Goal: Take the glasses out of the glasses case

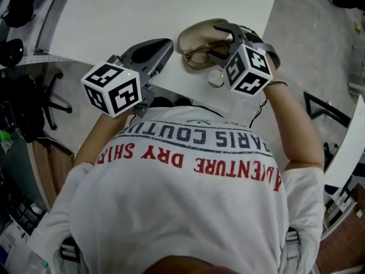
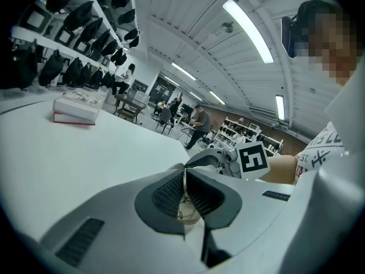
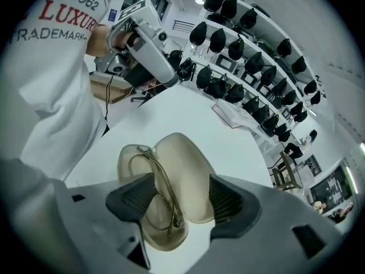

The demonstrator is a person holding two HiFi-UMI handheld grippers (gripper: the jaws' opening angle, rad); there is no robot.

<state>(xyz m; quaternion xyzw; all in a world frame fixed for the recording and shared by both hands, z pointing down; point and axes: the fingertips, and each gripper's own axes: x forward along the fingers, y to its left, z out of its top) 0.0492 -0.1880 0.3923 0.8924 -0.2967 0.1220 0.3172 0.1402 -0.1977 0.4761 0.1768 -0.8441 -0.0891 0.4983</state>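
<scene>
An open beige glasses case lies on the white table near its front edge. Thin-framed glasses rest in its lower half. My right gripper hangs over the case, open. In the right gripper view the glasses run between the jaws, close to the left pad, with the case beneath and my right gripper not closed on anything. My left gripper sits left of the case, its jaws shut and empty. Its pads meet in the left gripper view.
A red and white book lies far back on the table. The table's front edge runs just under both grippers, against the person's white T-shirt. An office chair stands left of the table. Shelves of black bags line the far wall.
</scene>
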